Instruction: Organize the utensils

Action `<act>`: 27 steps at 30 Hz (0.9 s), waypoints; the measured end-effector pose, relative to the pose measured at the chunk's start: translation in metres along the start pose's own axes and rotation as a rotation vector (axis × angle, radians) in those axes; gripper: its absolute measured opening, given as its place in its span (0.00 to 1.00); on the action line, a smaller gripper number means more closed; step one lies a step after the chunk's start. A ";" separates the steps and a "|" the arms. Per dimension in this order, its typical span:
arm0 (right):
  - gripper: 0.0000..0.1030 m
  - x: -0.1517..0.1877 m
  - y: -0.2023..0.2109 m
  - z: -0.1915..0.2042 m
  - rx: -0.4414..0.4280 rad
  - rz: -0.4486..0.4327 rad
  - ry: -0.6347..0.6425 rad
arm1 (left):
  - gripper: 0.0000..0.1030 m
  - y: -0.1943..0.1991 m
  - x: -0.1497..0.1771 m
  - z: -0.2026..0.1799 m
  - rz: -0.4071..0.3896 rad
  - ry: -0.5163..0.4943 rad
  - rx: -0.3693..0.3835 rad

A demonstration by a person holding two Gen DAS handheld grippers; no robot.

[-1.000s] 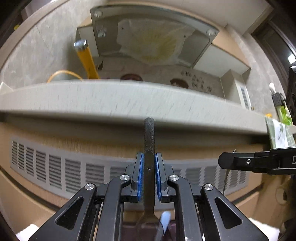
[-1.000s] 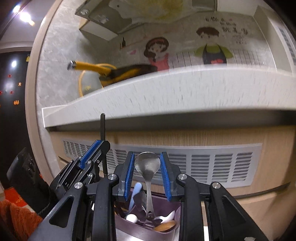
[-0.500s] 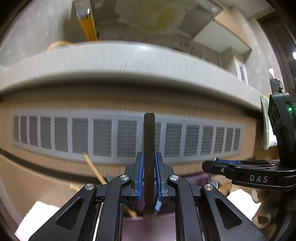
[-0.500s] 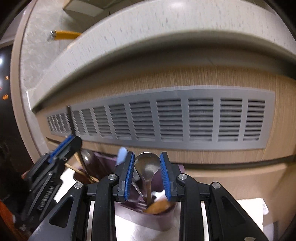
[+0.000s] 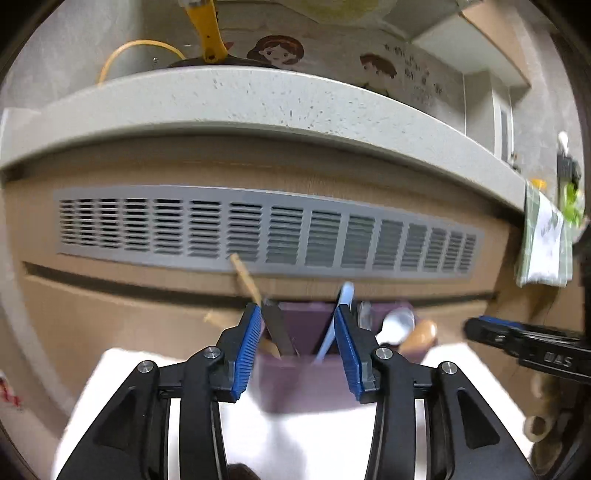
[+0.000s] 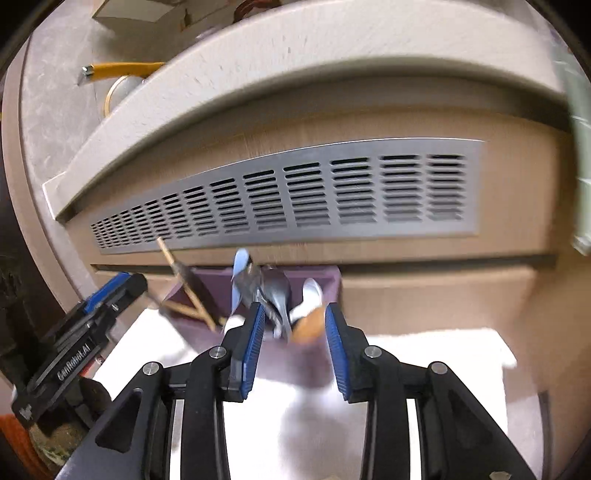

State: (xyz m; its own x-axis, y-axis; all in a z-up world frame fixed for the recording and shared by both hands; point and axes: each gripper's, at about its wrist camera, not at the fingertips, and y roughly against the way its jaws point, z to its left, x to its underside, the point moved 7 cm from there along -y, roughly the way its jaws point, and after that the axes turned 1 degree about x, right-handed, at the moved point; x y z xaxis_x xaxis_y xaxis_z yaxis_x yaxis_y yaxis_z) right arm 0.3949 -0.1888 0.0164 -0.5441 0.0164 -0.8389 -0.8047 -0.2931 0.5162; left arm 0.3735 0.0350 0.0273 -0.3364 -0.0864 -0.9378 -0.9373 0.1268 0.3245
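Observation:
A purple utensil holder (image 5: 295,380) stands on a white cloth (image 5: 122,391); in the right wrist view the holder (image 6: 328,280) sits against the cabinet. It holds a black-handled utensil (image 5: 275,328), wooden chopsticks (image 5: 245,277), a light blue handle (image 5: 341,306), a metal spoon (image 6: 279,297) and a wooden spoon (image 6: 309,326). My left gripper (image 5: 297,334) is open and empty just in front of the holder. My right gripper (image 6: 294,334) is open and empty over the holder's right side. Each gripper shows at the edge of the other's view.
A wooden cabinet front with a grey vent grille (image 5: 266,232) rises right behind the holder, under a speckled countertop edge (image 5: 258,107). A yellow-handled pan (image 5: 207,33) sits on the counter. A green-checked cloth (image 5: 543,251) hangs at the right.
Both grippers have opened. The left let go of the black-handled utensil and the right let go of the metal spoon; both now stand in the holder. Both grippers have drawn back.

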 end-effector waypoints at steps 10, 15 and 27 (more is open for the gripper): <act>0.32 0.096 0.134 0.063 -0.001 -0.004 0.052 | 0.42 0.147 0.070 -0.044 0.114 -0.045 -0.046; 0.33 0.131 0.188 0.086 0.005 -0.069 0.098 | 0.42 0.200 0.085 -0.062 0.110 -0.050 -0.052; 0.33 0.150 0.223 0.095 0.055 -0.099 0.142 | 0.42 0.242 0.086 -0.059 0.115 -0.010 -0.073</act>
State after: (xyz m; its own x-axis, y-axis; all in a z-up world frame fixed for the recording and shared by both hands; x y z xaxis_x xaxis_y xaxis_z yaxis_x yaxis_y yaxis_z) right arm 0.1116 -0.1606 0.0220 -0.4258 -0.0935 -0.9000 -0.8667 -0.2435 0.4354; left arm 0.1125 0.0002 0.0323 -0.4417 -0.0656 -0.8948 -0.8967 0.0632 0.4380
